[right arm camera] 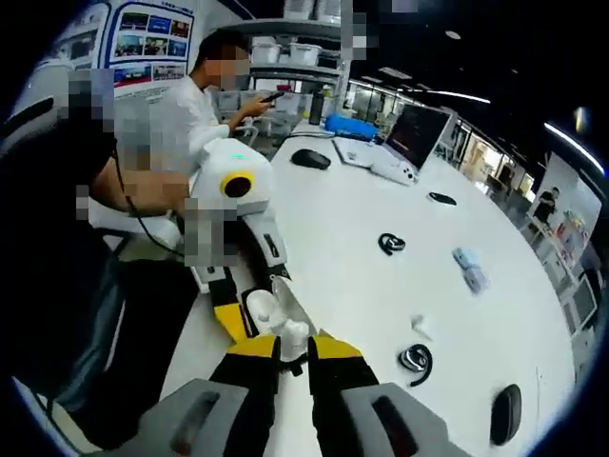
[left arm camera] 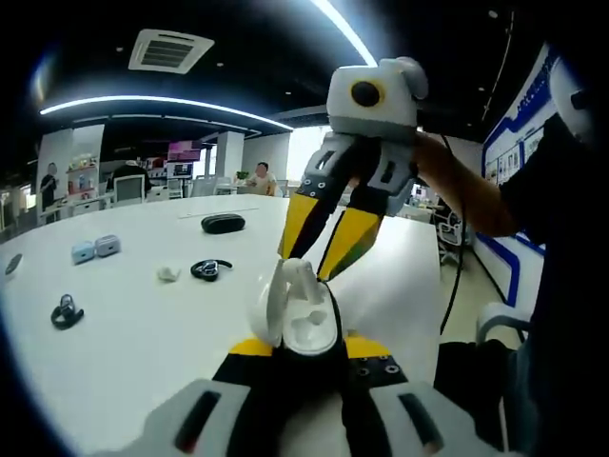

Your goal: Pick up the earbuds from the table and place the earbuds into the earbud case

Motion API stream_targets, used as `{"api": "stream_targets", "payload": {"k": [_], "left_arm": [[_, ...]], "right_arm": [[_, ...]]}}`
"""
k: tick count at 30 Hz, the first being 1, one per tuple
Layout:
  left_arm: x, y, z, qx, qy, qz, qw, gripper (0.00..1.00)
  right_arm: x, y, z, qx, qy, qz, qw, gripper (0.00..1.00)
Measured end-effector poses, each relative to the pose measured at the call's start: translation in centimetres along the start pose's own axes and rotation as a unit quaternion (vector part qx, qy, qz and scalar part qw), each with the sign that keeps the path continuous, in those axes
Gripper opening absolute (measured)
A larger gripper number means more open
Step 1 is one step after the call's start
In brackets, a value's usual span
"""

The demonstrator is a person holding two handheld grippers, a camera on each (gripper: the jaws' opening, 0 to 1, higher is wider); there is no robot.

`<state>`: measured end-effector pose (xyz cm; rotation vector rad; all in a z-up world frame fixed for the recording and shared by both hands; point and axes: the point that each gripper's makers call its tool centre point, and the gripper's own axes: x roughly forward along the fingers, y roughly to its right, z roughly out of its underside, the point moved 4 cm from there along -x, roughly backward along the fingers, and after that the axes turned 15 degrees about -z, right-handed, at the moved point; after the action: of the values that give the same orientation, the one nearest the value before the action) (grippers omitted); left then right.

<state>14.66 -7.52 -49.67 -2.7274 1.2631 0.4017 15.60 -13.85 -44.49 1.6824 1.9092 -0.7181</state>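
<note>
Nearest item, left gripper view: left gripper [left arm camera: 293, 345], jaws closed on the open white earbud case [left arm camera: 303, 319], lid raised, held at the near edge of the white table [left arm camera: 133, 324].

Right gripper [left arm camera: 319, 249], yellow-tipped: descends from above onto the case, tips narrow and just over its cavity. In the right gripper view its own jaws [right arm camera: 293, 354] stand close together on a small white piece, apparently an earbud [right arm camera: 294, 333], just beside the case [right arm camera: 259, 307]; the grip itself cannot be told for certain.

Items on the table top, left gripper view:
- white earbud [left arm camera: 168, 274], loose, mid-table;
- black ear-hook earbud [left arm camera: 209, 269], beside it;
- second black ear-hook piece [left arm camera: 66, 313], toward the left edge;
- two pale blue cases [left arm camera: 95, 248], touching;
- black oval case [left arm camera: 223, 223], toward the far edge.

Right gripper view, far end of the table: laptop [right arm camera: 411, 138], black mouse [right arm camera: 311, 159], a seated person in white [right arm camera: 195, 109].
</note>
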Motion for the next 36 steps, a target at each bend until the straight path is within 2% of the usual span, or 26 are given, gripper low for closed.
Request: {"api": "stream_targets", "payload": {"k": [9,15,22,25,32,34,36], "left_arm": [[0.0,0.0,0.0,0.001,0.0,-0.002,1.0,0.25],[0.0,0.0,0.0,0.002,0.0,-0.002,1.0,0.25],[0.0,-0.1,0.0,0.004,0.001,-0.003,1.0,0.25],[0.0,-0.1,0.0,0.004,0.001,-0.003,1.0,0.25],[0.0,-0.1,-0.1,0.006,0.001,-0.003,1.0,0.25],[0.0,-0.1,0.0,0.007,0.002,-0.003,1.0,0.25],[0.0,-0.1,0.0,0.008,0.002,-0.004,1.0,0.25]], "right_arm": [[0.2,-0.7,-0.1,-0.017,-0.002,0.005,0.9998,0.08],[0.3,-1.0,0.4,-0.022,-0.017,0.007,0.9996,0.09],[0.1,-1.6,0.2,-0.022,-0.004,0.012,0.9997,0.1],[-0.3,-1.6,0.2,-0.014,0.014,0.017,0.9997,0.1],[-2.0,-0.8,0.1,0.024,0.087,0.06,0.9941,0.13],[-2.8,0.0,0.5,0.037,0.095,0.087,0.9909,0.14],[-3.6,0.9,1.0,0.036,0.083,0.12,0.9887,0.14]]}}
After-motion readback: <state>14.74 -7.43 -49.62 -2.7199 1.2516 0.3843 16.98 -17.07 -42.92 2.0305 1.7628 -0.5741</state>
